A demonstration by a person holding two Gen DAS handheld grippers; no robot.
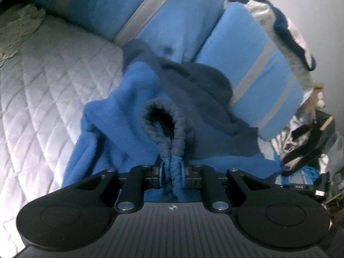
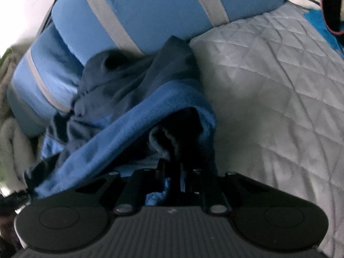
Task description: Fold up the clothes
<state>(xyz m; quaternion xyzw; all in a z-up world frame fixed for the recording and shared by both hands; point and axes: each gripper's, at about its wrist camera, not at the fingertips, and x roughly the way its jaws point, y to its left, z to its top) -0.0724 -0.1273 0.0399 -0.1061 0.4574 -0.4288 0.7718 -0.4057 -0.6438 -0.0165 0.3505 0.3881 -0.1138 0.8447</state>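
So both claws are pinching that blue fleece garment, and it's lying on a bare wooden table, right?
Not quite. Both the left claw and the right claw do pinch the blue fleece garment, but it lies on a white quilted bedcover, not a bare wooden table. The left wrist view shows the diamond stitching beside the garment.

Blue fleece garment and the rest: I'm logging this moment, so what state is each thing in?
Blue fleece garment: crumpled, unfolded, gripped at two cuffs.
Left gripper: shut on a dark-edged cuff.
Right gripper: shut on the other cuff.
Blue striped pillows: lying behind the garment.
White quilt: spread flat.
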